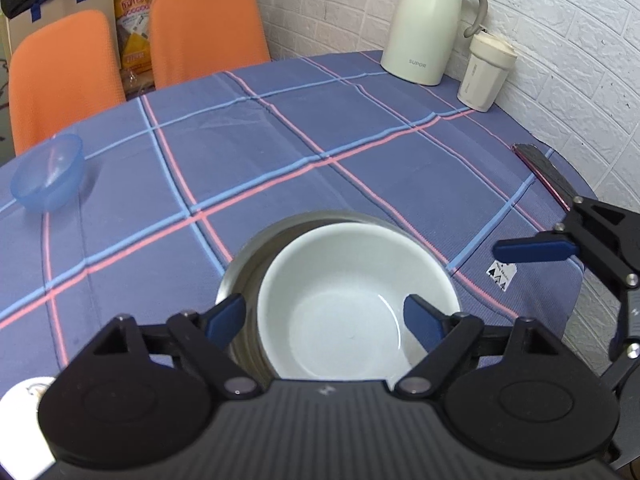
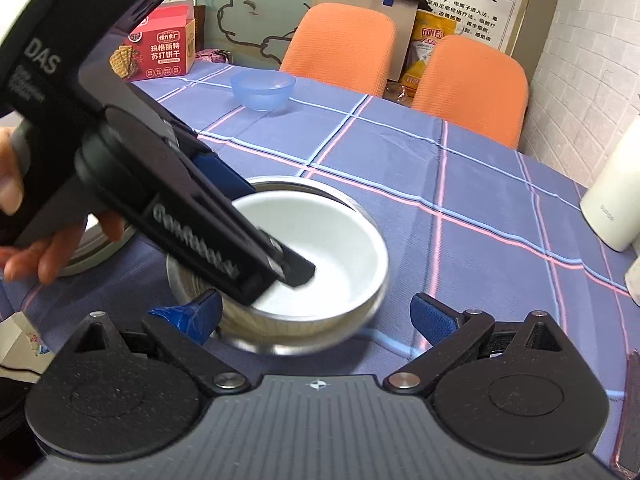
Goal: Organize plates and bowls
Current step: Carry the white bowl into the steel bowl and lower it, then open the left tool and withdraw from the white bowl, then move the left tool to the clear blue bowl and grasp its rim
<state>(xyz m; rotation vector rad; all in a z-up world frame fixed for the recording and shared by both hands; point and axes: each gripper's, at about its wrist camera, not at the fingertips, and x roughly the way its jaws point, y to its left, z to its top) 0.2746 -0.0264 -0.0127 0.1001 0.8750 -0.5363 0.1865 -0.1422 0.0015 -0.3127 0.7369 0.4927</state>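
White brick-pattern wall and two orange chairs border a round table under a blue checked cloth with pink and pale-blue stripes; the cloth's near right edge falls away close to the stack, the far middle lies bare and offers the widest room for moving. Cream thermos jug and lidded cream cup stand together at the far right by the wall, well apart from the work. Red biscuit carton sits at the far left rim. Steel bowl, wide, thin-rimmed, rests near the front edge; judged light, stiff, slick-walled, likely to slide on cloth. White bowl, nested inside the steel one, glossy and judged ceramic: heavier, brittle, liable to chip against metal; best hold appears to be across the rim wall, one finger inside, one outside. Blue translucent bowl, apparently plastic, stands alone at the far left, light and forgiving. Dark flat object lies at the right edge, identity unclear. Left gripper: tongs spread, one blue pad outside the steel bowl's left wall, the other over the white bowl's inner right side, no pad pressing. Right gripper: tongs spread, straddling the steel bowl's near rim, pinching nothing.
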